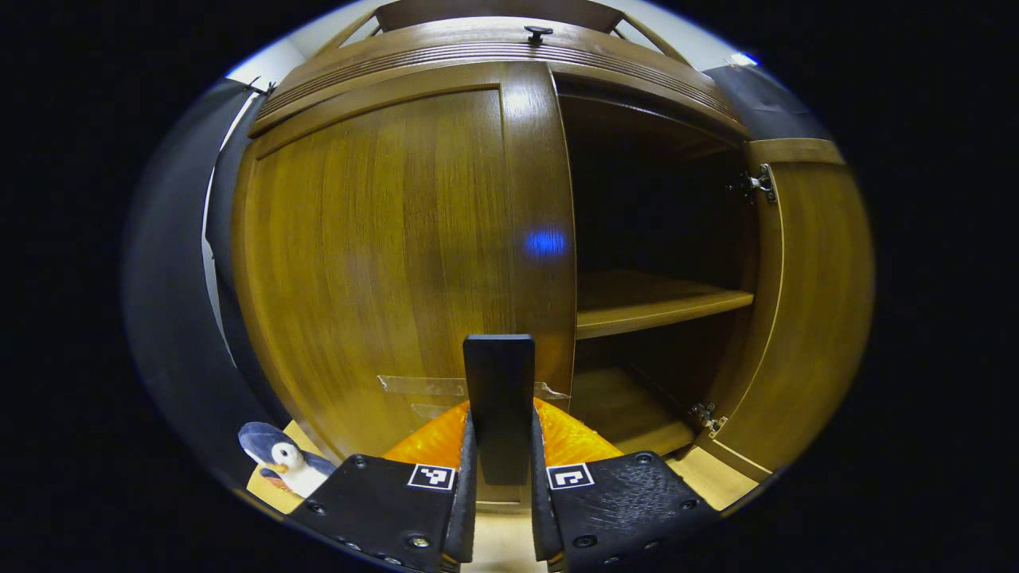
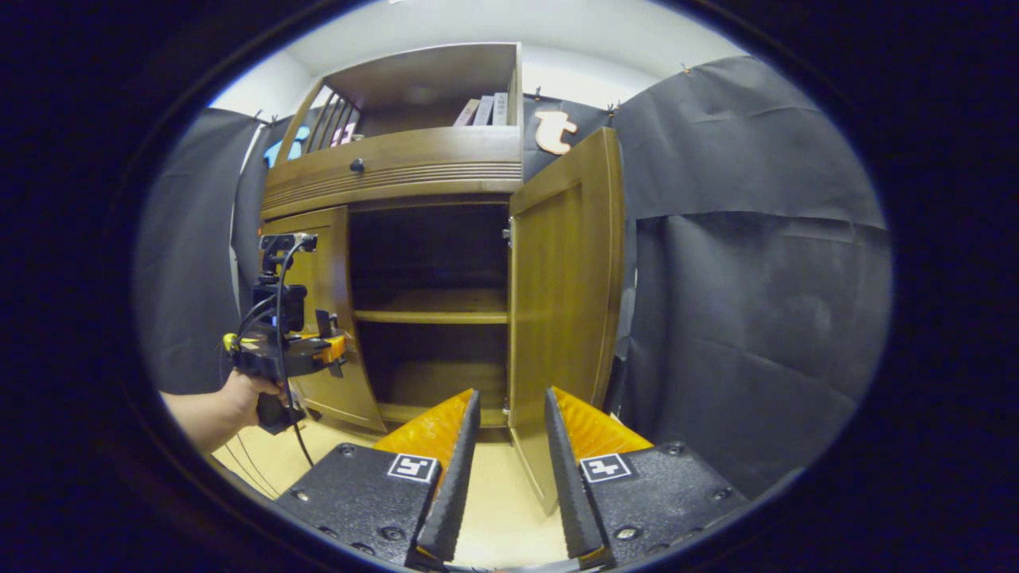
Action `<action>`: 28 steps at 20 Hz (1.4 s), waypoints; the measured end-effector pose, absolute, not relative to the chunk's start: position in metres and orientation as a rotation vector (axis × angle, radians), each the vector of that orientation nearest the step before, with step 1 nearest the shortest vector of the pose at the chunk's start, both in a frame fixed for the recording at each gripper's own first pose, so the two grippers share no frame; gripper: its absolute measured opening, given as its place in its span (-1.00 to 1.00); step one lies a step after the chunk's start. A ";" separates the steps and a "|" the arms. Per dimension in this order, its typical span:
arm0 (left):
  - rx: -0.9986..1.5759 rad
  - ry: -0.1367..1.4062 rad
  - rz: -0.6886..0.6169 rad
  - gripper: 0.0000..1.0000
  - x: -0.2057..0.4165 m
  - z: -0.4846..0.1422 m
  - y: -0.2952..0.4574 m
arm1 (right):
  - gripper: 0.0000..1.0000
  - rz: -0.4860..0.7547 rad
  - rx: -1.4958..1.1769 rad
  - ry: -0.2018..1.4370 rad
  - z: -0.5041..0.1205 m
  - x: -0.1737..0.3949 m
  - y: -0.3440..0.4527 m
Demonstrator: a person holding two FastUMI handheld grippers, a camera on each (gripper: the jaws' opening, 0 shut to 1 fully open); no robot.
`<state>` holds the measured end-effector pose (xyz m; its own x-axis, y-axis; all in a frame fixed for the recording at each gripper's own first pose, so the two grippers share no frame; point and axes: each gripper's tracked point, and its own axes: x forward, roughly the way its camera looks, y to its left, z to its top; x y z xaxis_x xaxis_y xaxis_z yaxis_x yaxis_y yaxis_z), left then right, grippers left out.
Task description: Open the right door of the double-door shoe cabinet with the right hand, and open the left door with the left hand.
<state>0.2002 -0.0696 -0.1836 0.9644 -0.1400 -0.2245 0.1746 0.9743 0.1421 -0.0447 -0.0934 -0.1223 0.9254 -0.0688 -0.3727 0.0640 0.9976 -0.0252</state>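
Note:
The wooden shoe cabinet (image 1: 493,60) stands right in front of me in the left gripper view. Its left door (image 1: 374,263) is closed or nearly so. A dark upright handle (image 1: 499,374) on that door sits between the fingers of my left gripper (image 1: 500,414), which is shut on it. The right door (image 1: 804,318) is swung wide open, baring a shelf (image 1: 661,306). In the right gripper view, my right gripper (image 2: 509,430) is open, with the right door's (image 2: 565,302) lower free edge just ahead of its fingers. A hand (image 2: 255,394) holds the left gripper (image 2: 290,346) against the left door (image 2: 326,263).
A small penguin toy (image 1: 279,461) lies on the pale floor (image 1: 501,541) at the cabinet's lower left. Black cloth (image 2: 756,278) hangs to the right of the open door. Books (image 2: 482,111) stand in the cabinet's upper compartment, above a drawer knob (image 2: 357,165).

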 end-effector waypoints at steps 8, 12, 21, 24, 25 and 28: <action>0.155 0.220 -0.120 -0.45 0.164 -0.181 -0.053 | 0.05 0.036 -0.030 0.385 -0.128 -0.031 -0.072; 0.143 0.226 -0.108 -0.45 0.144 -0.180 -0.041 | 0.05 0.083 -0.043 0.384 -0.131 -0.024 -0.059; 0.105 0.237 -0.042 -0.46 0.106 -0.178 -0.009 | 0.05 0.158 -0.052 0.382 -0.135 -0.012 -0.035; 0.104 0.237 -0.026 -0.46 0.096 -0.177 0.004 | 0.08 0.178 -0.058 0.386 -0.139 -0.007 -0.026; 0.108 0.237 -0.023 -0.46 0.093 -0.177 0.007 | 0.05 0.183 -0.060 0.390 -0.140 -0.006 -0.024; 0.106 0.239 -0.009 -0.46 0.086 -0.175 0.017 | 0.15 0.191 -0.064 0.399 -0.143 0.000 -0.017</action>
<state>0.0856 0.0170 -0.1753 0.9716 0.0036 -0.2366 0.0215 0.9944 0.1033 0.0004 -0.0174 -0.1434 0.9037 0.1721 -0.3920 -0.1974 0.9800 -0.0247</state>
